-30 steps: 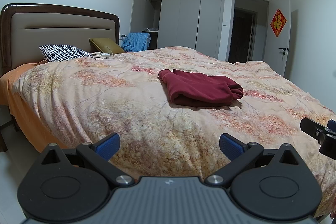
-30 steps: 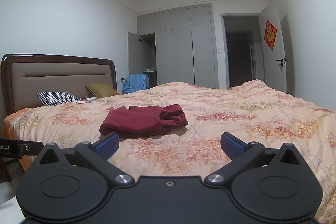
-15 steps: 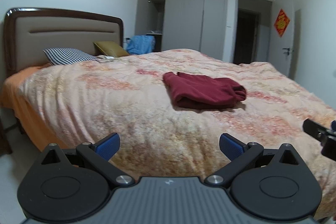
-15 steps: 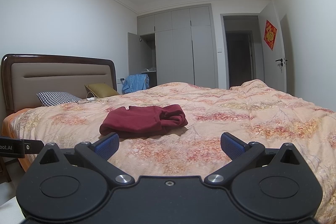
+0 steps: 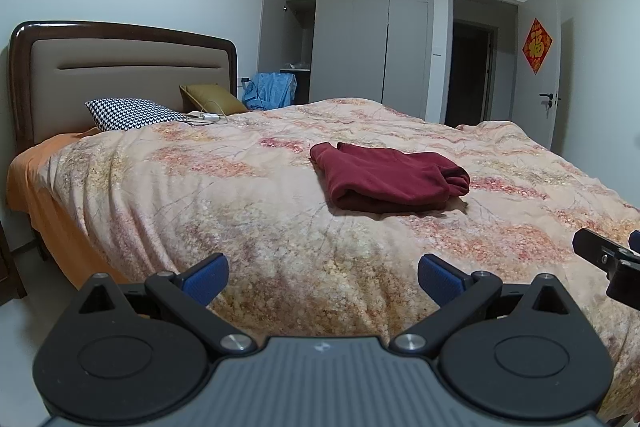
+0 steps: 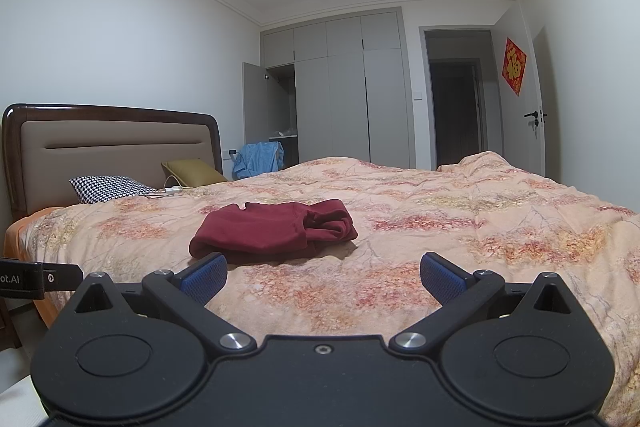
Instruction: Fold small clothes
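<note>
From the left wrist, the view has swung slightly right since a second ago; the left gripper (image 5: 322, 273) hovers level off the bed's (image 5: 240, 227) near edge, jaws spread wide and empty, ribbed blue pads bare. From the right wrist nothing has shifted: the right gripper (image 6: 323, 273) is likewise spread and empty. The folded maroon garment (image 6: 272, 231), soft and thick, lies mid-bed on the floral quilt.

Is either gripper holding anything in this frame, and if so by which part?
Nothing is held. The left gripper and right gripper are both open and empty, short of the folded red garment, which lies untouched on the bed.
</note>
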Available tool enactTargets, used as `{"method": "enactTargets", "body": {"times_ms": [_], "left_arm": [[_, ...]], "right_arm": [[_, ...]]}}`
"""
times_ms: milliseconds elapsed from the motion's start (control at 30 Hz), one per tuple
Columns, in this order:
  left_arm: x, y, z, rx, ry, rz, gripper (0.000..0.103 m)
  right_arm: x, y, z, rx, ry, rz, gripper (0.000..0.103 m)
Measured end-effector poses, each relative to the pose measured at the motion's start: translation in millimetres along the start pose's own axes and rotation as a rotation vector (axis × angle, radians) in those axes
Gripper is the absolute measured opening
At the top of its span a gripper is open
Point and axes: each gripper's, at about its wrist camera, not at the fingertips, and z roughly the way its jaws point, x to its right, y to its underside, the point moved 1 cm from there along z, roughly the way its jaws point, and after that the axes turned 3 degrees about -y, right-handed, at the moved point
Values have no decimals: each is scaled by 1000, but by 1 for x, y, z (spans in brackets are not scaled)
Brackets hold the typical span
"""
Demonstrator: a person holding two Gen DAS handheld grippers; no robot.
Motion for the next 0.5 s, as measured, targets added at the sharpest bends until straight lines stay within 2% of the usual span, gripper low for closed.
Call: {"method": "enactTargets", "body": {"times_ms": [500], "left_arm": [[0, 0, 0, 3, -9, 9, 103]], "right_arm": [[0, 0, 0, 0, 0, 2, 103]]}}
